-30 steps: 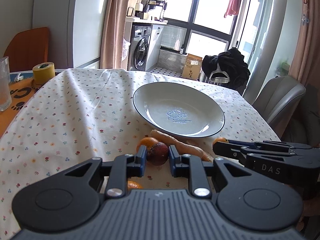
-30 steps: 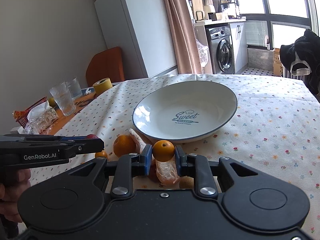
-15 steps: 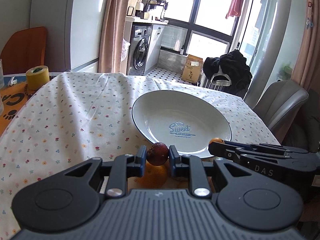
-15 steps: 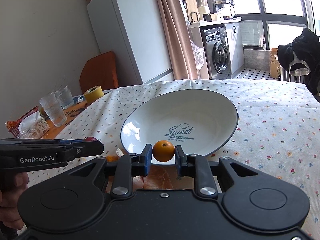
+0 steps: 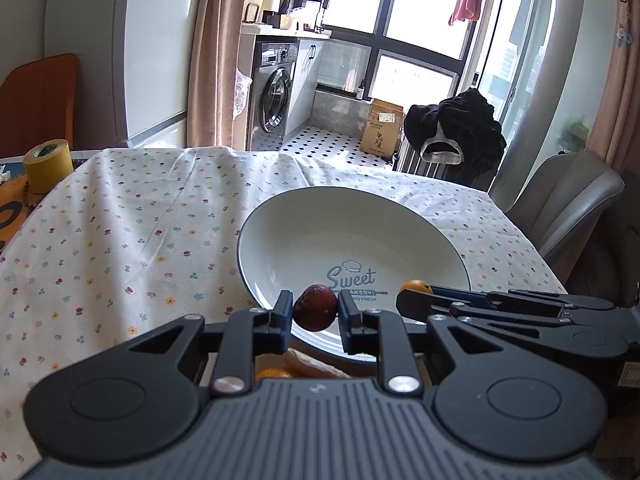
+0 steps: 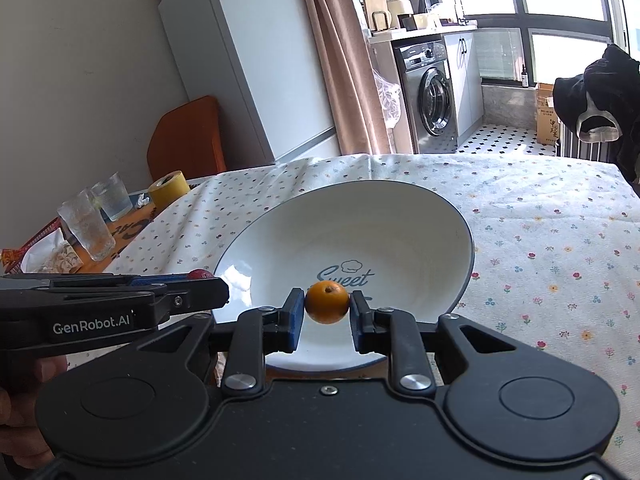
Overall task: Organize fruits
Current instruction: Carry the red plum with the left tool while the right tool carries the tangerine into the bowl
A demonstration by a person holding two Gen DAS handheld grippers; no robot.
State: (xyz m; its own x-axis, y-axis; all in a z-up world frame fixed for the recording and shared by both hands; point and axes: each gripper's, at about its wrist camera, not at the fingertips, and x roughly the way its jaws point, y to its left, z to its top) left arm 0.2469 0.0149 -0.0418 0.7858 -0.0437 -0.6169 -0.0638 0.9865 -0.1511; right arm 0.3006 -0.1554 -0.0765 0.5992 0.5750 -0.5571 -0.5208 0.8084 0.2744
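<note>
Fruits are held in both grippers above the near part of a white plate (image 5: 280,236) with a dark rim and the word "Sweet" printed inside. The left gripper (image 5: 315,311) has its blue-padded fingers (image 5: 285,312) closed on a small dark red fruit (image 5: 315,307), which hangs over the plate's near rim in the left wrist view. The right gripper (image 6: 327,307) has its fingers (image 6: 295,316) clamped on a small orange (image 6: 327,302), held over the plate's inner slope just below the printed lettering.

In the left wrist view the right gripper reaches in from the right edge, with the orange's top peeking above its tip at the plate's near right side. In the right wrist view the left gripper enters from the left, marked "GenRobot.AI", and a bit of the red fruit shows at its tip; part of a hand (image 6: 24,408) grips its handle at the lower left.

Below the left gripper's fingers, near the plate's rim, another orange fruit (image 5: 274,372) and a pale, elongated item (image 5: 312,366) lie on the table (image 5: 120,240), which is covered with a flowered cloth. At the table's far left stand a yellow tape roll (image 6: 169,189) and two clear glasses (image 6: 86,226), well apart from the plate.
</note>
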